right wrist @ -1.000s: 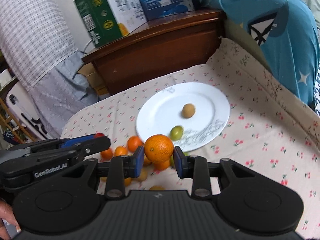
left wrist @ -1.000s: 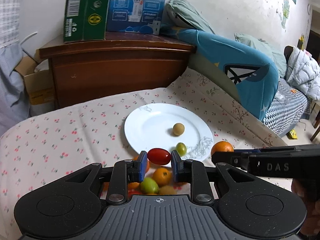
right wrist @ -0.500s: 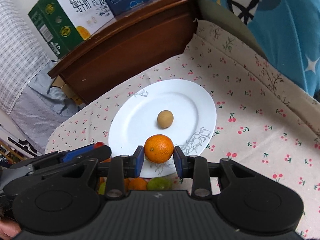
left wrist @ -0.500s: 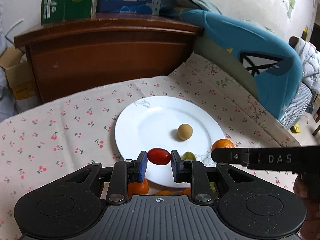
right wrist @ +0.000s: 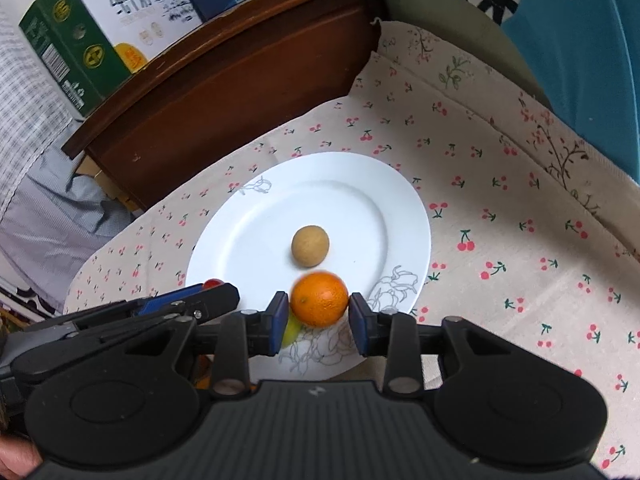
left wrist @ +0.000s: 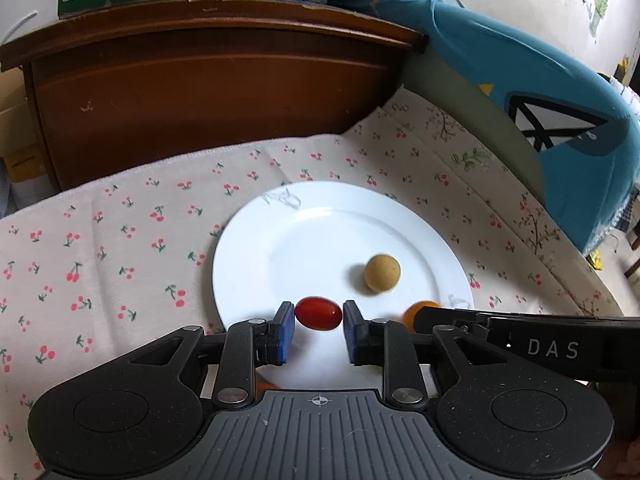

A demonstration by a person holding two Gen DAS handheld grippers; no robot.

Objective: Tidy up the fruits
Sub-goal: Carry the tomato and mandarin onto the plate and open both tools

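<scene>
My left gripper (left wrist: 319,316) hangs low over the near rim of the white plate (left wrist: 280,248) with a red cherry tomato (left wrist: 320,320) between its blue pads; the jaws are opening, but the pads still touch it. My right gripper (right wrist: 319,308) is over the same rim of the plate (right wrist: 352,208). Its jaws are opening around an orange (right wrist: 319,298), which looks blurred, with slim gaps at both pads. A tan round fruit (left wrist: 382,273) (right wrist: 310,246) lies on the plate. A yellow-green fruit (right wrist: 292,330) peeks out under the right gripper's left finger.
A cherry-print cloth (left wrist: 120,240) covers the surface. Behind it stands a dark wooden cabinet (left wrist: 200,80) with cartons (right wrist: 80,40) on top, and a blue cushion (left wrist: 540,100) at the right. A bit of an orange fruit (left wrist: 262,386) shows under my left gripper.
Both grippers moved forward and down over the plate; the loose fruit pile slid out of view beneath them. The right jaws widened slightly around the orange.
</scene>
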